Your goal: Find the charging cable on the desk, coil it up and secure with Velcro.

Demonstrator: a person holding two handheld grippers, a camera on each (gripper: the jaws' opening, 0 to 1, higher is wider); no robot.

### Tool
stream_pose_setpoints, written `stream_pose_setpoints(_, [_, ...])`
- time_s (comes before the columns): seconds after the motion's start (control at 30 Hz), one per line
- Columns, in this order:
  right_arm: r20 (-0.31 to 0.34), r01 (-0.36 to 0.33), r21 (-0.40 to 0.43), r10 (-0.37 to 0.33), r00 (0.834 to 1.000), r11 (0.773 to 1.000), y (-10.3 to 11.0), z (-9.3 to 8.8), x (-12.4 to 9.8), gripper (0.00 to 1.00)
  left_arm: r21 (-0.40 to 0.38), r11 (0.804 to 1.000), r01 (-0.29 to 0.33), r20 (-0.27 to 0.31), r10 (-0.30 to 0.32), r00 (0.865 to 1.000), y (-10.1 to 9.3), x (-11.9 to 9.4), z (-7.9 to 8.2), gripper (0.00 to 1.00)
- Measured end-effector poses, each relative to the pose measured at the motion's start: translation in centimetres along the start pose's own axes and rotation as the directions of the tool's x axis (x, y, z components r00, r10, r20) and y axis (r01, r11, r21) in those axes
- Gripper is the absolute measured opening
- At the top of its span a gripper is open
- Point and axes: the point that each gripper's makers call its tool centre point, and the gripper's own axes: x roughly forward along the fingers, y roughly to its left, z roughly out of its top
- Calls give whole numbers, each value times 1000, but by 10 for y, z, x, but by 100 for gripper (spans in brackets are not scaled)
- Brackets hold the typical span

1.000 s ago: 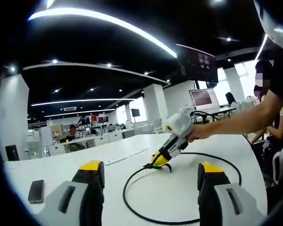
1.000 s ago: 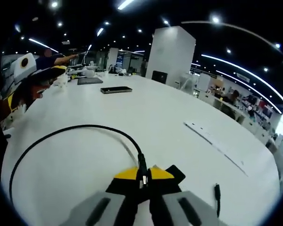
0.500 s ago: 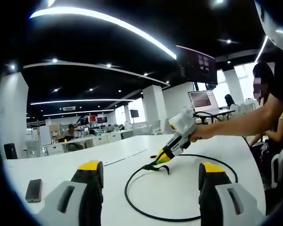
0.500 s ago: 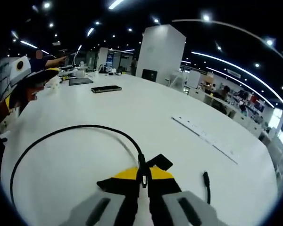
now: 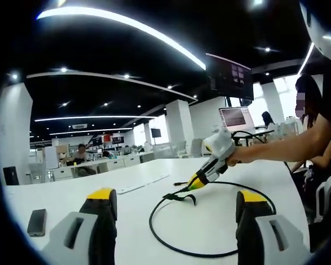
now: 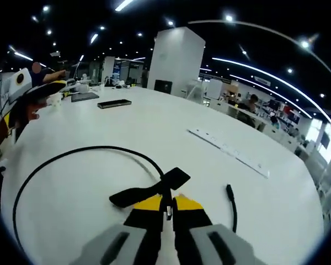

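On a white desk (image 6: 154, 127) in a dim open office, the looped black cable (image 6: 55, 163) is pinched near its strap (image 6: 146, 189) by the closed right gripper (image 6: 166, 203), while the left gripper (image 5: 171, 201) is held wide open, empty.

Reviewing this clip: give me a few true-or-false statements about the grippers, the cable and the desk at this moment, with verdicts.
1. The right gripper is shut on the cable. True.
2. The left gripper holds the cable's other end. False: its jaws stand wide apart, holding nothing.
3. The cable is already wound into a tight bundle. False: it lies in one wide loop on the desk.
4. A phone lies on the desk. True.
5. The Velcro strap sits near the right gripper's jaws. True.
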Motion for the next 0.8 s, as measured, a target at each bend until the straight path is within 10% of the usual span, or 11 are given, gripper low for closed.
stream_pose_setpoints(0.8, [-35,87,66,-84,996,994,-10,-29,-27,8,13,1000,15,-18,-15,1000,-5,5,-2,90])
